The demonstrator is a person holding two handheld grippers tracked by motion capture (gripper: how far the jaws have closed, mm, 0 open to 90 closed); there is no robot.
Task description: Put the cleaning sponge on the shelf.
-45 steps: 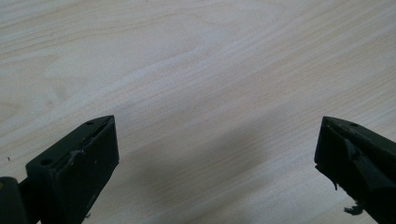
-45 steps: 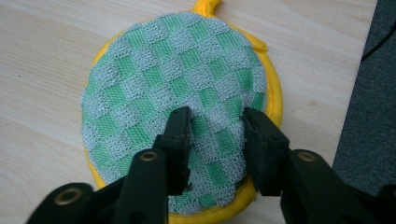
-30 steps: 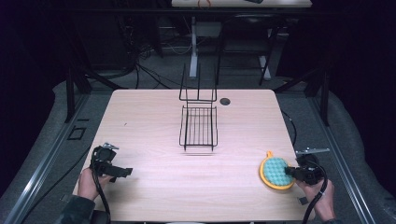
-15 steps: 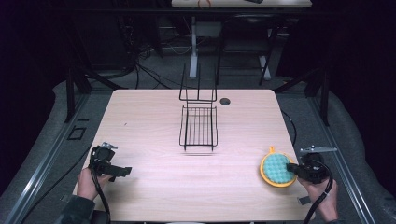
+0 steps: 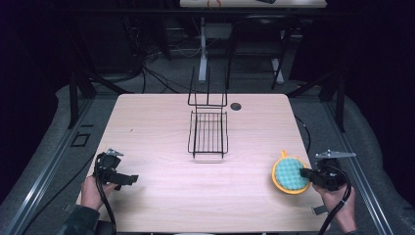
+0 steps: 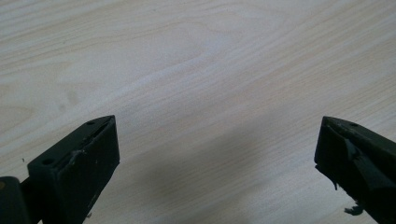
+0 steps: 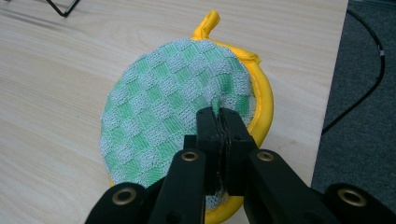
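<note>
Here the table [image 5: 161,117] is a pale wood top with dark floor all round it. The right gripper [image 5: 307,172] sits at the near right corner, its jaws pinched together on the mesh of a round pad [image 5: 290,175], green-checked with a yellow rim. In the right gripper view the jaws meet on the pad's near side, the cloth puckered up between them, and the pad's yellow loop points away from the gripper. The pad lies close to the table's right edge, with only a narrow strip of bare wood between its rim and the drop to the grey floor, where a black cable [image 7: 369,77] trails.

The left gripper [image 5: 128,179] is at the near left corner, held by a hand [image 5: 91,191], jaws spread wide over bare wood; the left gripper view shows nothing between them.

A black wire rack [image 5: 208,131] stands at the middle of the table toward the far edge, well apart from both grippers. A small dark round hole [image 5: 236,106] sits just right of it near the far edge. Wide bare wood lies between the two grippers and in front of the rack
</note>
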